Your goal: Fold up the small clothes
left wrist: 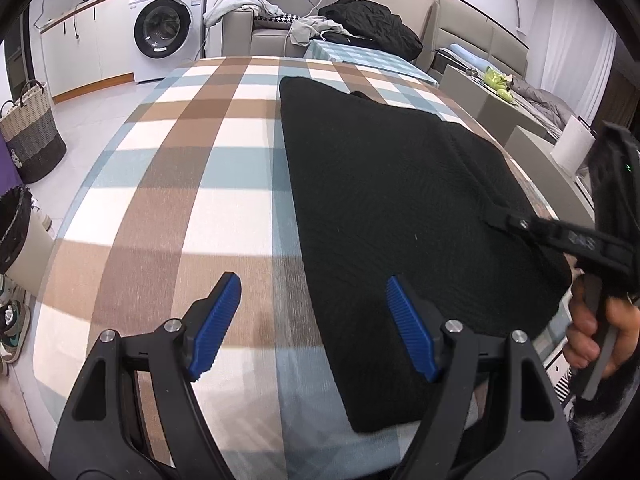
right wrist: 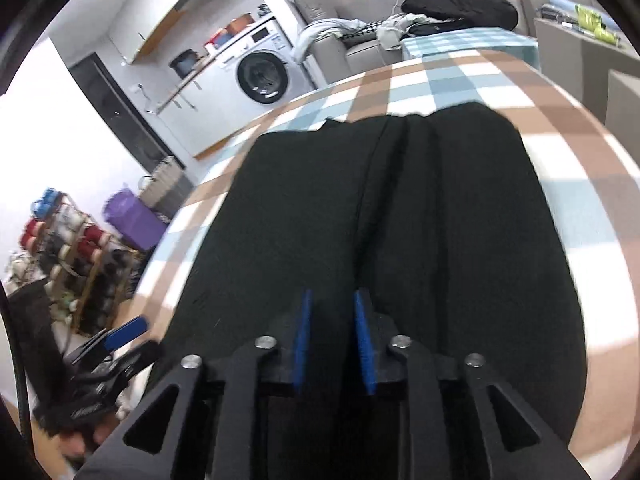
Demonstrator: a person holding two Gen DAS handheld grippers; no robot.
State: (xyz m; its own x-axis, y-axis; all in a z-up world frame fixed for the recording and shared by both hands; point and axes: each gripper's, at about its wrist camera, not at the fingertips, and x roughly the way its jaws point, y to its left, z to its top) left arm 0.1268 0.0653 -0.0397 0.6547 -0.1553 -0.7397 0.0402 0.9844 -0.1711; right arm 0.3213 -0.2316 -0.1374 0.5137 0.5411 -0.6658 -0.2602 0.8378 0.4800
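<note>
A black garment (left wrist: 400,200) lies folded flat on the plaid tablecloth (left wrist: 180,200), and it fills the middle of the right wrist view (right wrist: 400,220). My left gripper (left wrist: 316,312) hangs open and wide above the near table edge. Its right pad (left wrist: 408,328) is over the garment's left border, its left pad over bare tablecloth. My right gripper (right wrist: 330,296) is low over the garment's near edge. Its blue pads stand a narrow gap apart and do not press on the cloth. From the left wrist view its finger (left wrist: 504,222) reaches in from the right.
A person's hand (left wrist: 592,332) holds the right gripper's handle. Beside the table stand a woven basket (left wrist: 32,136) and a bin (left wrist: 16,232). A paper towel roll (left wrist: 572,148) is at the right. Behind are a washing machine (left wrist: 164,28) and a sofa with a black jacket (left wrist: 372,24).
</note>
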